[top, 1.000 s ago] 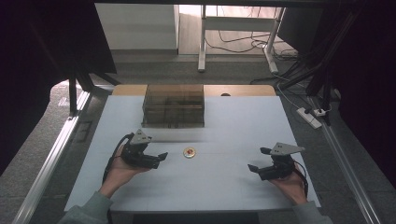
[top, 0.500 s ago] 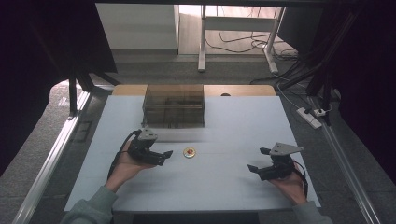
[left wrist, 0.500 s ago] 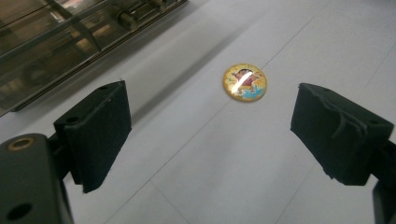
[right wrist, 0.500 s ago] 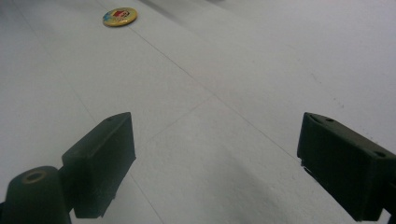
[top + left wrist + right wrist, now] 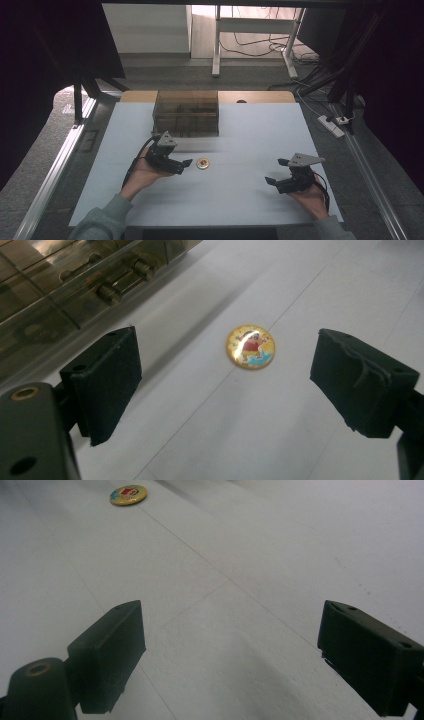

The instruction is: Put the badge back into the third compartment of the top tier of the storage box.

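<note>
Badge (image 5: 250, 347): small round disc, glossy domed face, yellow rim, printed cartoon figure in red and blue; lies flat on the table (image 5: 250, 130) near its centre, just right of the left gripper (image 5: 186, 163) and in line between that gripper's jaw pads. Table: matte white sheet with faint seam lines, wooden edge at the far side. Box (image 5: 186, 112): rectangular, smoky translucent plastic, dark metal fittings dimly visible inside; stands at the far centre, just beyond the left gripper. Left gripper: black body, grey three-cornered plate on top, held in a hand with a grey-green sleeve, jaws pointing right toward the badge, spread wide, not touching it. Right gripper (image 5: 275, 179): same build, near right, well apart from the badge, jaws pointing left, spread wide over bare table.
</note>
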`<state>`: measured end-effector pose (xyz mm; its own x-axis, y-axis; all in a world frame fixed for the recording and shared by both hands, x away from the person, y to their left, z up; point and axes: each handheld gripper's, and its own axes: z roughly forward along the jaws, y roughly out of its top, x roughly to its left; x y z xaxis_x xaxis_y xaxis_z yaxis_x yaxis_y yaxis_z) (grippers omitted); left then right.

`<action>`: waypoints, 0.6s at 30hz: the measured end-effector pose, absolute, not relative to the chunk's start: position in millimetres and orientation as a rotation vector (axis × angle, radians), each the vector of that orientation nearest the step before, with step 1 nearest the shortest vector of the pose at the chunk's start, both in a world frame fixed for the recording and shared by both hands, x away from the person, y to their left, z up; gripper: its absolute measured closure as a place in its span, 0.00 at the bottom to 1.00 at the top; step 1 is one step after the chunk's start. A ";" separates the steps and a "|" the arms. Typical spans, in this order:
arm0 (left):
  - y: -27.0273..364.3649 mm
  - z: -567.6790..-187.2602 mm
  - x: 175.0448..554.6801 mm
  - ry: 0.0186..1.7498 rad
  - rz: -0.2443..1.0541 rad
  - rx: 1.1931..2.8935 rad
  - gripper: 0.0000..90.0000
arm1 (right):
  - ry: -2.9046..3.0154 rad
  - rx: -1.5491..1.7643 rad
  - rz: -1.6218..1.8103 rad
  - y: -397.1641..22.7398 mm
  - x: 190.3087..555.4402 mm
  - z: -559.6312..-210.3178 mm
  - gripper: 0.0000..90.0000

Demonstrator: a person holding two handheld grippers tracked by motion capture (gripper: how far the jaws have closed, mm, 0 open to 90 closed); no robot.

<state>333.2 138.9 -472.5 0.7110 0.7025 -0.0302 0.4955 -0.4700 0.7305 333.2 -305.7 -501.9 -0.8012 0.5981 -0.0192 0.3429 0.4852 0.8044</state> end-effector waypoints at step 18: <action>116.3 -470.9 350.7 0.848 0.314 2.214 0.16 | 2.444 0.804 1.222 -305.6 333.7 -503.2 0.13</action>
<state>350.7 116.3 -470.9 0.7522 0.6582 -0.0308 0.4791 -0.5142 0.7114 333.7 -305.6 -503.2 -0.8014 0.5981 -0.0107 0.3504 0.4839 0.8019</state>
